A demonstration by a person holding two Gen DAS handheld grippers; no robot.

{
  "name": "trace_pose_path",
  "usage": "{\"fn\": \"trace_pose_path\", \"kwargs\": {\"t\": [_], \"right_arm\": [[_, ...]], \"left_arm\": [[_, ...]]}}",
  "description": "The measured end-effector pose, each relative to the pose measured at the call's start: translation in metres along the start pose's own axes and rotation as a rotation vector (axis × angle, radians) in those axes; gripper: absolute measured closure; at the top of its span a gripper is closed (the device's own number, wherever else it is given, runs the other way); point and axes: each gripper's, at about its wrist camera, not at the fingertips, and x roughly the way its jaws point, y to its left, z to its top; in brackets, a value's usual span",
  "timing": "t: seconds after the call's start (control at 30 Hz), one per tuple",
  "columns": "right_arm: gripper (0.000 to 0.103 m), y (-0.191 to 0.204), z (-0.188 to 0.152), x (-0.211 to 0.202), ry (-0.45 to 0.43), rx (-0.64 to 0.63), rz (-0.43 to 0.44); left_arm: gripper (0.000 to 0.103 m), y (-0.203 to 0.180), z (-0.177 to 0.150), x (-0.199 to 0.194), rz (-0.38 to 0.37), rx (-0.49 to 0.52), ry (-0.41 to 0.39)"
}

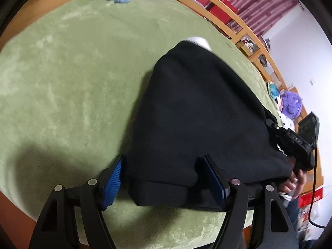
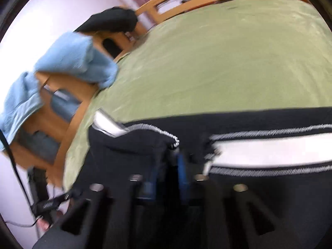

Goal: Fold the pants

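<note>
While the left gripper [image 1: 162, 178] gapes wide astride the black pants [image 1: 199, 112], right gripper [image 2: 166, 166] pinched on fabric.

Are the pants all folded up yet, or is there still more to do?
Partly. The black pants already lie doubled over on the green blanket, with a thick folded edge near the left claw, which is open around that edge. The right claw looks pinched shut on the pants' fabric near the white stripe, though that view is blurry. The bundle still looks long, so probably another fold remains.
</note>
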Motion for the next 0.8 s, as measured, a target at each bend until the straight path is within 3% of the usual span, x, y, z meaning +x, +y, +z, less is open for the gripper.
{"fn": "trace_pose_path", "kwargs": {"t": [0.1,0.17,0.2,0.27,0.33,0.53,0.7,0.8], "right_arm": [[0.09,-0.013,-0.003,0.004,0.027,0.05,-0.016],[0.087,-0.006,-0.006,0.01,0.068,0.0,-0.045],[0.083,-0.003,-0.008,0.005,0.072,-0.024,-0.051],[0.064,-0.002,-0.01,-0.006,0.1,-0.036,-0.043],[0.057,-0.005,-0.016,-0.024,0.094,-0.02,-0.063],[0.055,0.008,-0.063,-0.06,0.085,-0.042,0.04],[0.054,0.009,-0.105,-0.046,0.144,-0.075,-0.043],[0.054,0.008,-0.102,-0.061,0.117,-0.04,-0.023]], "left_arm": [[0.028,0.003,-0.001,0.003,-0.02,-0.034,-0.02],[0.028,0.002,0.0,0.004,-0.014,-0.034,-0.022],[0.028,0.001,0.0,0.005,-0.009,-0.034,-0.024],[0.028,-0.002,-0.001,0.007,0.007,-0.026,-0.028],[0.028,-0.005,-0.001,0.008,0.025,-0.018,-0.035],[0.028,-0.011,-0.001,0.009,0.064,-0.013,-0.053],[0.029,-0.015,0.002,0.01,0.076,-0.013,-0.055],[0.067,-0.017,0.002,0.003,0.072,-0.005,-0.097]]}}
